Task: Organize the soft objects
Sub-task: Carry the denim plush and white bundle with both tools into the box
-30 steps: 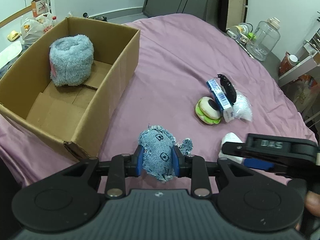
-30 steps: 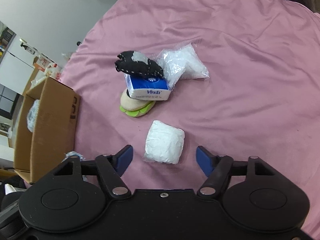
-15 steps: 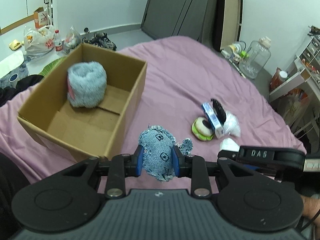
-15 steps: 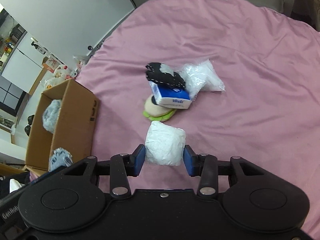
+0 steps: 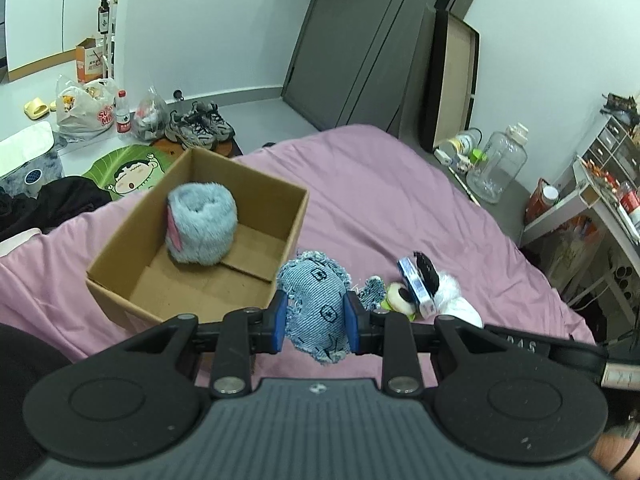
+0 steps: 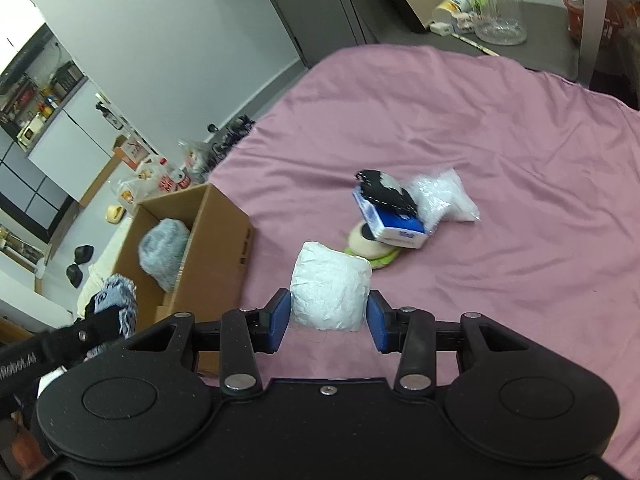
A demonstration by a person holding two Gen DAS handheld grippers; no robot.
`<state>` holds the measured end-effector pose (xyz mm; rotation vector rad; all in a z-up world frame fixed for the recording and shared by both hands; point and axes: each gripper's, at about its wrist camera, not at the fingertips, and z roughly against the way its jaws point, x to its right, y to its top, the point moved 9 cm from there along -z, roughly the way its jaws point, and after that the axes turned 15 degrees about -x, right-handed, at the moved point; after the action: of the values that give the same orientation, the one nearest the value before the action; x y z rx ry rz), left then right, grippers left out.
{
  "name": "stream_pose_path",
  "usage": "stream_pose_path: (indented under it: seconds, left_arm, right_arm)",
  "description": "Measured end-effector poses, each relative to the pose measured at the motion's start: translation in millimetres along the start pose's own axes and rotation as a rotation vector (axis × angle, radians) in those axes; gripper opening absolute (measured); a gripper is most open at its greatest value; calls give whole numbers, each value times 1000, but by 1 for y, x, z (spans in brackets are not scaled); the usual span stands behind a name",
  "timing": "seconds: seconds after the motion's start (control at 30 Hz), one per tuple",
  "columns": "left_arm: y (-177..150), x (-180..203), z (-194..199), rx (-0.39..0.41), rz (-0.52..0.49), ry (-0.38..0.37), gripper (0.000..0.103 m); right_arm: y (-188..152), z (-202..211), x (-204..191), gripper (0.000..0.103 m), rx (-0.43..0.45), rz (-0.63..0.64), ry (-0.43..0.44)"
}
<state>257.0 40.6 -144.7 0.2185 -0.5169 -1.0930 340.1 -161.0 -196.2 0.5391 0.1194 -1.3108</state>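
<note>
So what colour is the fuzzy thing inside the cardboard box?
Pale blue-grey fuzzy roll, pink on one end; clearest in the left wrist view.

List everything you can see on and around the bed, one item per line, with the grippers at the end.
cardboard box: 1, brown, open, on the pink bed at left
fluffy roll: 1, pale blue, inside the box
denim pouch: 1, blue, held off the bed
white bundle: 1, white, held off the bed
tissue pack: 1, blue and white, in the pile on the bed
black pouch: 1, black, on the tissue pack
burger toy: 1, cream and green, under the pack
plastic bag: 1, clear, beside the pile
bed cover: 1, pink
sneakers: 1 pair, grey, floor
water jug: 1, clear, floor
left gripper: clamps the denim pouch
right gripper: clamps the white bundle
</note>
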Motion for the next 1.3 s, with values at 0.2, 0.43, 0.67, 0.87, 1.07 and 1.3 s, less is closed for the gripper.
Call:
stream_pose_path:
  seconds: [0.2,0.43,0.67,0.87,1.07,1.3]
  left_arm:
    - [10,-15,4,13,6,19,28]
    - [23,-38,6,39,24,52,28]
    - [34,-69,-2,28,67,111,28]
    - [36,-93,-16,-12,94,145,28]
    - [35,-106,-28,-36,115,157,28]
    - [36,-119,-42,-68,129,172,29]
  right_arm:
    - [0,8,-15,41,37,31,-1]
    - [5,14,-30,41,96,50,47]
    - [15,13,-52,41,132,64,76]
    - [24,5,-77,41,143,92,103]
    - [27,-11,-96,41,124,128,108]
    - [33,-28,-111,41,103,138,123]
